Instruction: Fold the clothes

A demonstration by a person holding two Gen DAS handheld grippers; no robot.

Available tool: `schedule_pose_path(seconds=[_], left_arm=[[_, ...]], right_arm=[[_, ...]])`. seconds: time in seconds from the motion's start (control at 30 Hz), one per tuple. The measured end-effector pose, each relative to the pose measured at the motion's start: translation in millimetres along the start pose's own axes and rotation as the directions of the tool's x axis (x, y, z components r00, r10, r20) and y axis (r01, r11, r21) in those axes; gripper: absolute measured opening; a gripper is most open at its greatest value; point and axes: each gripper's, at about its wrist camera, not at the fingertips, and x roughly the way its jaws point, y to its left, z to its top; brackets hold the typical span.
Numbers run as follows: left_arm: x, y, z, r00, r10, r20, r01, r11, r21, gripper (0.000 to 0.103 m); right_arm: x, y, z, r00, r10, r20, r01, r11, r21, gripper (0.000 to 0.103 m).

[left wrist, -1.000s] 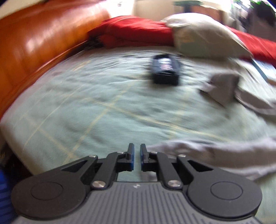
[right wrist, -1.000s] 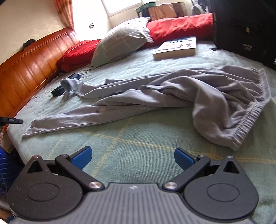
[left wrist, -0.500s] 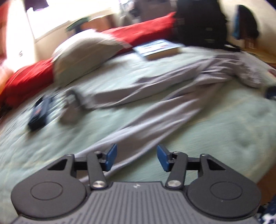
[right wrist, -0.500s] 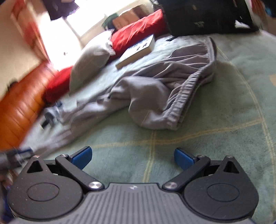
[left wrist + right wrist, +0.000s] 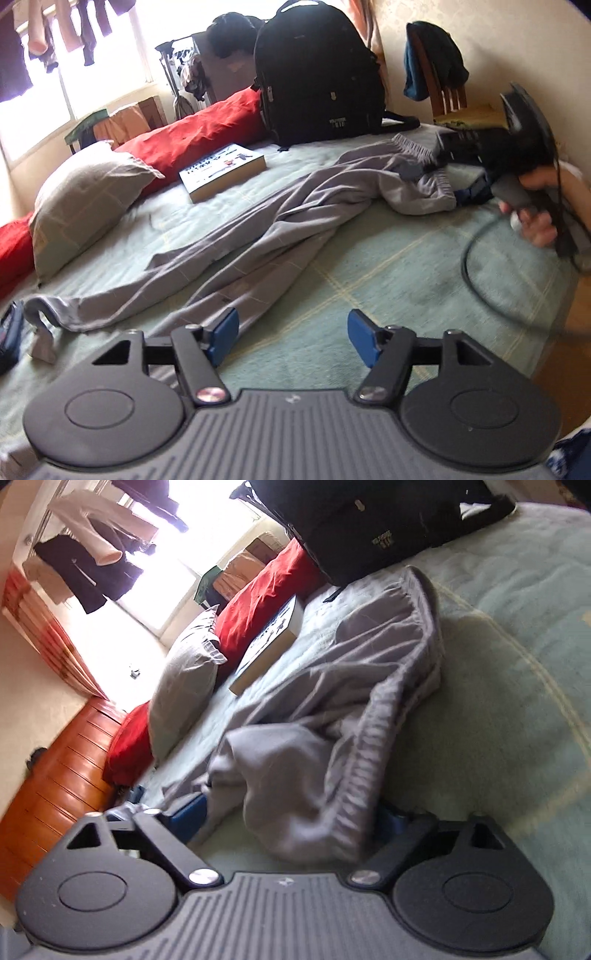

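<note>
Grey trousers lie stretched across the green bedcover, legs toward the left and waistband at the right. My left gripper hovers low over the cover beside the nearer leg. Its jaws are opening and nothing is between them. My right gripper is rolled on its side at the waistband. Its jaws are closing, with the bunched waistband between the blue pads; no firm pinch shows. In the left wrist view a hand holds that right gripper at the waistband.
A thick book, a black backpack, a grey pillow and red pillows lie behind the trousers. A small dark object sits far left. The wooden headboard bounds the bed. A cable loops at the right edge.
My left gripper swung right from the headboard side to face the trousers, and its jaws opened. My right gripper rolled, came down to the waistband, and its jaws narrowed around it.
</note>
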Motion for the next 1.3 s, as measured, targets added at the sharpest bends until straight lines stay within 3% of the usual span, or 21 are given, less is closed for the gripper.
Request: schedule_pose_path(seconds=[0.13,0.23,0.33,0.57,0.9,1.0,1.1,1.17,1.23,1.3], left_arm=[[1,5,-2,1.000,0.019,-0.014,-0.019,0.998,-0.052,0.067],[0,6,-3,0.999,0.033,-0.018,-0.034,0.997,-0.073,0.067],[-4,5,-4,0.999,0.036,-0.018,-0.037,0.996,-0.081,0.067],[-9,1,-3,0.999,0.035,-0.015,-0.035,0.998,-0.056,0.067],[-11,-5,-4,0.999,0.034,-0.017,-0.035,0.999,-0.039,0.067],[-13,-8,-4,0.999,0.035,-0.017,-0.036,0.999,-0.035,0.068],[-13,-8,-4,0.999,0.040,-0.022,-0.040,0.999,-0.032,0.069],[-12,-8,-5,0.999,0.044,-0.031,-0.044,0.999,-0.028,0.069],[-9,-8,-6,0.998,0.048,-0.042,-0.049,0.999,-0.019,0.069],[-6,-8,-8,0.997,0.052,-0.056,-0.052,0.999,-0.001,0.069]], right_arm=[[3,-14,1,0.998,-0.040,0.042,0.039,0.999,0.022,0.054],[6,-23,5,0.995,-0.079,0.053,0.075,0.995,0.069,0.020],[1,-25,10,0.997,-0.076,0.034,0.072,0.993,0.096,0.021],[-49,-8,30,0.996,-0.083,0.044,0.084,0.996,-0.013,0.021],[-111,-23,41,0.962,-0.273,-0.003,0.271,0.954,-0.129,0.023],[-116,-23,33,0.942,-0.336,0.004,0.332,0.927,-0.174,0.027],[-129,-11,23,0.922,-0.380,0.073,0.386,0.890,-0.242,0.039],[-139,-1,19,0.925,-0.362,0.115,0.380,0.885,-0.270,0.045],[-144,12,15,0.930,-0.340,0.138,0.366,0.876,-0.314,0.059],[-137,28,11,0.941,-0.317,0.122,0.339,0.863,-0.376,0.061]])
